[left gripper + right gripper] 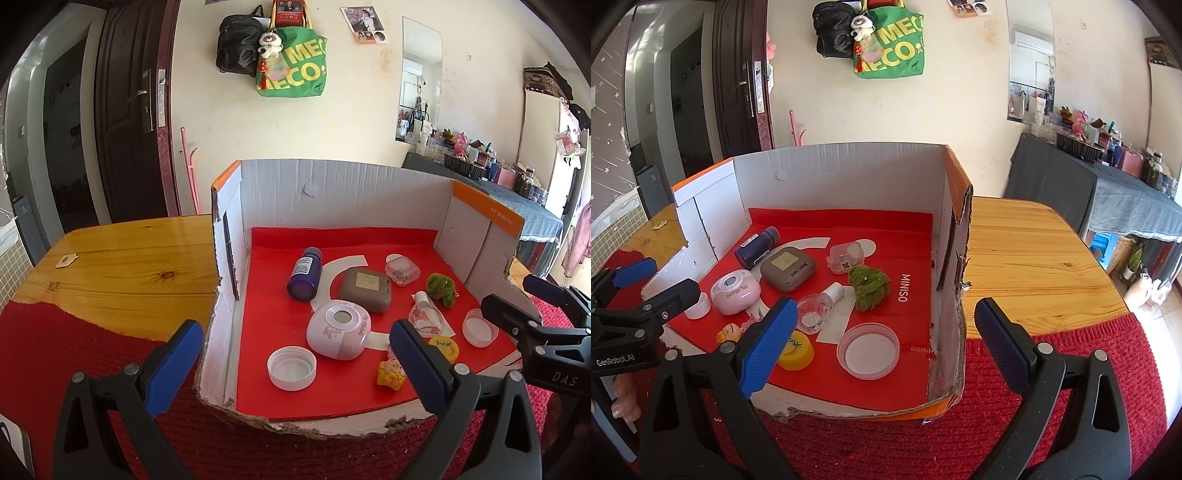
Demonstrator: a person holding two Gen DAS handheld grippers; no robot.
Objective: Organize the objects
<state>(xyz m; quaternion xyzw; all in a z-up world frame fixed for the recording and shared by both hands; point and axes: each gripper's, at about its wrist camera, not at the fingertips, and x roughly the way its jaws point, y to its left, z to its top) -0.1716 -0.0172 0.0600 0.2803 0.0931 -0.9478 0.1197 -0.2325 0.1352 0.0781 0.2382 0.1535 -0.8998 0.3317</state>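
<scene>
An open cardboard box (pixel 332 184) with a red floor holds a blue bottle (pixel 304 273), a grey-brown case (pixel 365 290), a pink round device (pixel 338 328), a clear small box (pixel 402 270), a green fuzzy toy (pixel 441 288), a glass bottle (pixel 424 315), a yellow cap (pixel 445 347), a little doll (pixel 391 373) and two white lids (pixel 291 367). My left gripper (pixel 295 365) hovers open at the box's near-left corner, holding nothing. At the near-right corner my right gripper (pixel 884 347) is open above a white lid (pixel 868 350). Each gripper shows in the other's view.
The box (pixel 849 173) stands on a wooden table (pixel 1034 258), its front on a red knitted mat (pixel 74 350). A small tag (pixel 65 261) lies on the wood at the left. Behind are a door, hanging bags and a cluttered dark-clothed table (pixel 1108 184).
</scene>
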